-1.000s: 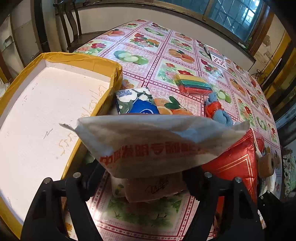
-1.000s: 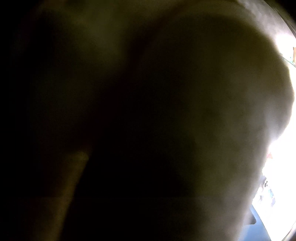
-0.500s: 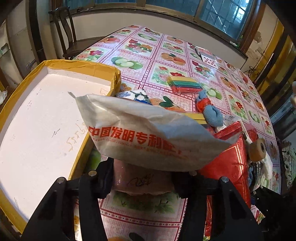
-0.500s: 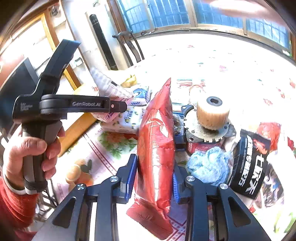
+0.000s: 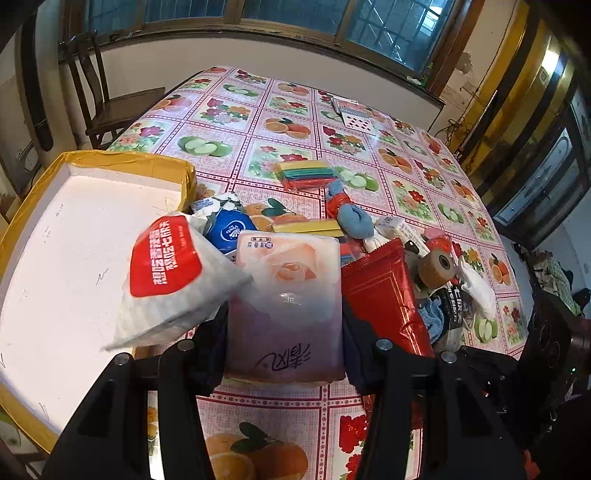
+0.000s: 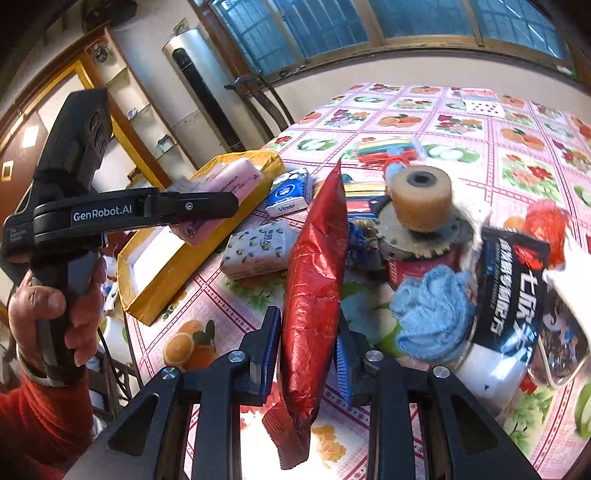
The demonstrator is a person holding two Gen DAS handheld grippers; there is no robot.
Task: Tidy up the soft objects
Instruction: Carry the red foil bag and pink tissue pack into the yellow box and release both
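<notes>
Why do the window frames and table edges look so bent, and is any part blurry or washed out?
Left wrist view: the fisheye lens bows the window frame; the white foam-lined tray glares bright; the white packet with a red label is slightly soft. Right wrist view: same bending; the shiny red foil bag shows glints, and a white thing at the right edge is smeared.

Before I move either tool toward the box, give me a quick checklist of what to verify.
1. Left tool shut on pink tissue pack: ok.
2. Right tool shut on red foil bag: ok.
3. Yellow box open on top: ok.
4. White packet secured: cannot tell; it leans beside the left tool with no visible grip.
5. Tools apart from each other: ok.
</notes>
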